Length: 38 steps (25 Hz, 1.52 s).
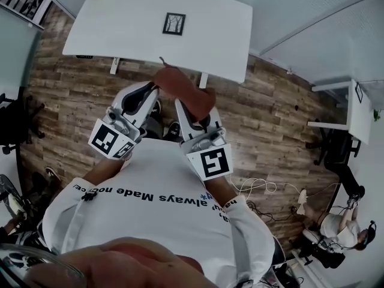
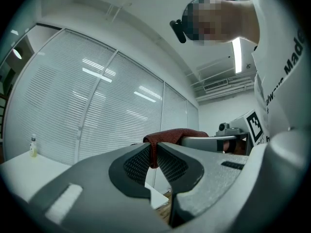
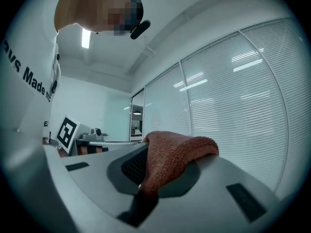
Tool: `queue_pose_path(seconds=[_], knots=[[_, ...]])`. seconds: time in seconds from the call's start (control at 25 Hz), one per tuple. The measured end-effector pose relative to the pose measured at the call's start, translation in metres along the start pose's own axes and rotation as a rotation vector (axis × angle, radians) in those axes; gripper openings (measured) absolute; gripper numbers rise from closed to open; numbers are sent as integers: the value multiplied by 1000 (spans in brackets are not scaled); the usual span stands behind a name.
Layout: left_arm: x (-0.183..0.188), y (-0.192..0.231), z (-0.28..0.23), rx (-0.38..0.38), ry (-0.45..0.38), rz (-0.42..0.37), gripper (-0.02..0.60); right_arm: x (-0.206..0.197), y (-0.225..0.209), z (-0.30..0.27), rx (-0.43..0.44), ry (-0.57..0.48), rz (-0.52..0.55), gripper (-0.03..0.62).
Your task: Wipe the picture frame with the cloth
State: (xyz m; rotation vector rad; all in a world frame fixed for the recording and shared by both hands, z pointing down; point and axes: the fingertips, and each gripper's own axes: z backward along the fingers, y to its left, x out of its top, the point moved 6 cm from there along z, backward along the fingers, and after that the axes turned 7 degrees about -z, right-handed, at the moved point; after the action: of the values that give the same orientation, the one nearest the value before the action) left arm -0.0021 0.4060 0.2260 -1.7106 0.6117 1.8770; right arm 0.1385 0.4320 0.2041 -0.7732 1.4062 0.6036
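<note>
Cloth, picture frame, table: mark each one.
cloth (image 1: pixel 183 90), head view, middle of the bunched fabric.
picture frame (image 1: pixel 174 24), head view, centre of the picture.
table (image 1: pixel 120 23), head view, bare top left of the frame.

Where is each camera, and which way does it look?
Head view: on the person's head, looking down at the table and picture frame; shows shirt, left gripper and right gripper.
Left gripper view: rides the left gripper, tilted up at window blinds; its jaws pinch the cloth.
Right gripper view: rides the right gripper, tilted up too; jaws on cloth.
Shared: both gripper views show cloth, blinds, shirt.
</note>
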Motion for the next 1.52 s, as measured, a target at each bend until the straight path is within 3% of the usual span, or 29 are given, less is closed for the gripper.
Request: queue_pose_path(seconds=[0.48, 1.2, 1.52], knots=[[-17, 86, -57, 2, 7, 19, 40, 0, -56, -90, -5, 13, -1, 29], [-28, 291, -137, -45, 1, 24, 40, 14, -125, -295, -48, 41, 31, 29], [-35, 335, -153, -64, -1, 25, 40, 13, -140, -340, -61, 50, 44, 29]])
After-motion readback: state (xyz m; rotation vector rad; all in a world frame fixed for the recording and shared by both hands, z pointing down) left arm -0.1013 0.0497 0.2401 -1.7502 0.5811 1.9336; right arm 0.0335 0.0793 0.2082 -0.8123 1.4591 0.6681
